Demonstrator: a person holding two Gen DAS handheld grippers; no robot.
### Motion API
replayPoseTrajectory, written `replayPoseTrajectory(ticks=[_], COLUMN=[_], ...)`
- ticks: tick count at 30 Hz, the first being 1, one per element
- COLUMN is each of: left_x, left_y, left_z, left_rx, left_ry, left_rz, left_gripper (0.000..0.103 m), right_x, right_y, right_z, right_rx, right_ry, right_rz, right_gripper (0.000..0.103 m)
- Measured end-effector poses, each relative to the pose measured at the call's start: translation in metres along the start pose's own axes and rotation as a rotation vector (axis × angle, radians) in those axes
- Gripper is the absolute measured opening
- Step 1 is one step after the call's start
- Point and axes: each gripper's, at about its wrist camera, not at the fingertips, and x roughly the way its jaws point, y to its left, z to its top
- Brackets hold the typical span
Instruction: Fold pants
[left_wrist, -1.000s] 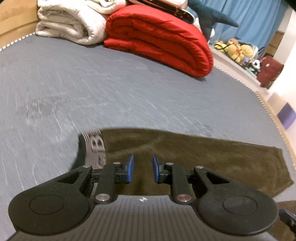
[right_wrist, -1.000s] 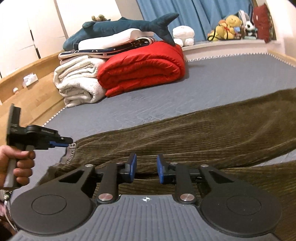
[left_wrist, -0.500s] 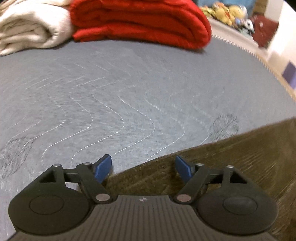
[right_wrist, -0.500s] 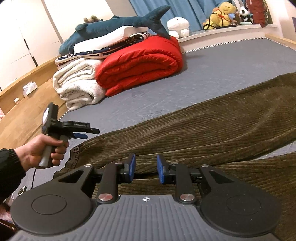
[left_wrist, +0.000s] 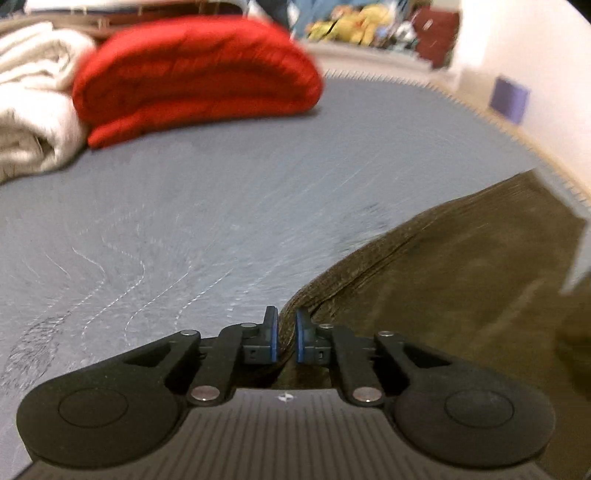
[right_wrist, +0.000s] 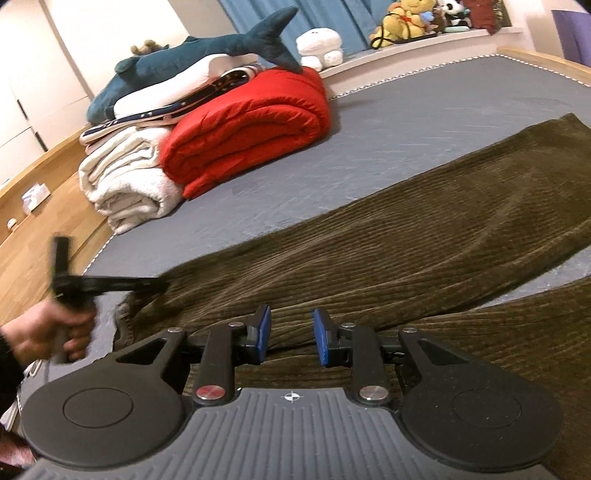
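Brown corduroy pants (right_wrist: 388, 258) lie spread across the grey bed (right_wrist: 424, 122), filling the lower right of the right wrist view and running up toward its right edge; a second stretch of the same cloth lies along the bottom right.

In the left wrist view, the left gripper (left_wrist: 286, 334) sits at bottom centre with its jaws closing on a raised fold at the edge of the pants (left_wrist: 461, 280), the blue pads pinching a thin ridge of cloth between them. The same gripper shows blurred at the left of the right wrist view, held by a hand (right_wrist: 48, 332) and reaching to the near end of the pants.

The right gripper (right_wrist: 291, 338) stands at bottom centre of its own view, jaws a little apart above the corduroy with nothing seen pressed between the pads.

At the upper left of the bed lie a folded red quilt (right_wrist: 251, 129) and, just beside it, rolled white towels (right_wrist: 125, 184), with a plush shark (right_wrist: 192, 62) on top of the pile.
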Motion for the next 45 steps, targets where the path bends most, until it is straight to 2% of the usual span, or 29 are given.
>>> replayPoseTrajectory(ticks=[2,3,4,8,12,14,15,16,17,18,20,22,25,27,29,31,34,35,36,38,41,42,43,44,45], left_x=[-0.042,-0.057,-0.077,-0.127,-0.133,-0.132,-0.134,-0.139,-0.143,-0.143,-0.138,-0.122,-0.1,-0.093,-0.093,-0.094,-0.098,-0.097,-0.099,-0.101,-0.121,-0.133,-0.137,-0.134,-0.126], left_y=[-0.017,-0.026,-0.038,-0.075,-0.097,-0.1,-0.095,-0.085,-0.074,-0.064,-0.051,-0.041,-0.027,-0.015,-0.005,-0.001,-0.004,-0.006,-0.009,-0.009,-0.008,-0.011,-0.02,-0.027,-0.032], left_z=[-0.015,-0.022,-0.034,-0.079,-0.13,-0.142,-0.143,-0.144,-0.146,-0.147,-0.153,-0.16,-0.162,-0.164,-0.163,-0.16,-0.158,-0.153,-0.151,-0.144,-0.148,-0.146,-0.141,-0.139,-0.139], left_rx=[0.021,0.036,0.052,0.06,0.008,0.018,-0.013,-0.079,-0.148,-0.217,-0.321,-0.399,-0.462,-0.517,-0.578,-0.614,-0.619,-0.604,-0.586,-0.56,-0.573,-0.562,-0.504,-0.461,-0.445], left_ry=[-0.041,-0.049,-0.055,-0.042,0.059,0.115,0.116,0.107,0.103,0.11,0.165,0.254,0.327,0.336,0.299,0.265,0.236,0.229,0.217,0.191,0.118,0.077,0.049,0.061,0.106], left_rz=[-0.022,-0.022,-0.014,-0.02,-0.056,-0.025,-0.028,-0.063,-0.103,-0.141,-0.198,-0.22,-0.139,-0.128,-0.104,-0.111,-0.101,-0.082,-0.051,-0.009,0.087,0.156,0.225,0.257,0.257], left_gripper=[0.009,0.003,0.002,0.002,0.004,0.005,0.013,0.021,0.04,0.048,0.049,0.049,0.048,0.048,0.048,0.049,0.048,0.039,0.024,0.011,0.007,0.007,0.007,0.006,0.006], right_x=[-0.002,-0.003,-0.004,-0.012,-0.019,-0.021,-0.022,-0.022,-0.022,-0.023,-0.024,-0.025,-0.026,-0.026,-0.024,-0.024,-0.022,-0.021,-0.02,-0.02,-0.023,-0.026,-0.03,-0.035,-0.041], right_y=[-0.002,-0.003,-0.004,-0.001,0.004,0.006,0.006,0.005,0.004,0.003,-0.001,-0.006,-0.016,-0.021,-0.025,-0.029,-0.036,-0.039,-0.042,-0.049,-0.062,-0.067,-0.072,-0.077,-0.082], right_z=[-0.001,-0.001,-0.002,-0.007,-0.011,-0.014,-0.015,-0.016,-0.018,-0.019,-0.021,-0.02,-0.021,-0.022,-0.023,-0.023,-0.022,-0.022,-0.021,-0.02,-0.018,-0.017,-0.016,-0.014,-0.012], right_rx=[0.007,0.012,0.019,0.03,0.03,0.027,0.026,0.027,0.028,0.031,0.04,0.055,0.082,0.099,0.102,0.099,0.11,0.118,0.129,0.167,0.239,0.259,0.28,0.302,0.322], right_ry=[-0.009,-0.012,-0.013,-0.023,-0.029,-0.027,-0.024,-0.021,-0.018,-0.014,-0.011,-0.012,-0.014,-0.01,-0.005,-0.005,-0.01,-0.013,-0.015,-0.024,-0.055,-0.075,-0.098,-0.127,-0.155], right_rz=[-0.012,-0.018,-0.019,-0.016,-0.021,-0.029,-0.032,-0.038,-0.043,-0.047,-0.056,-0.068,-0.084,-0.089,-0.092,-0.099,-0.119,-0.129,-0.139,-0.163,-0.204,-0.225,-0.247,-0.271,-0.293], right_gripper=[0.027,0.027,0.027,0.027,0.027,0.027,0.027,0.027,0.027,0.027,0.027,0.027,0.027,0.027,0.028,0.029,0.03,0.03,0.03,0.03,0.03,0.03,0.03,0.03,0.03])
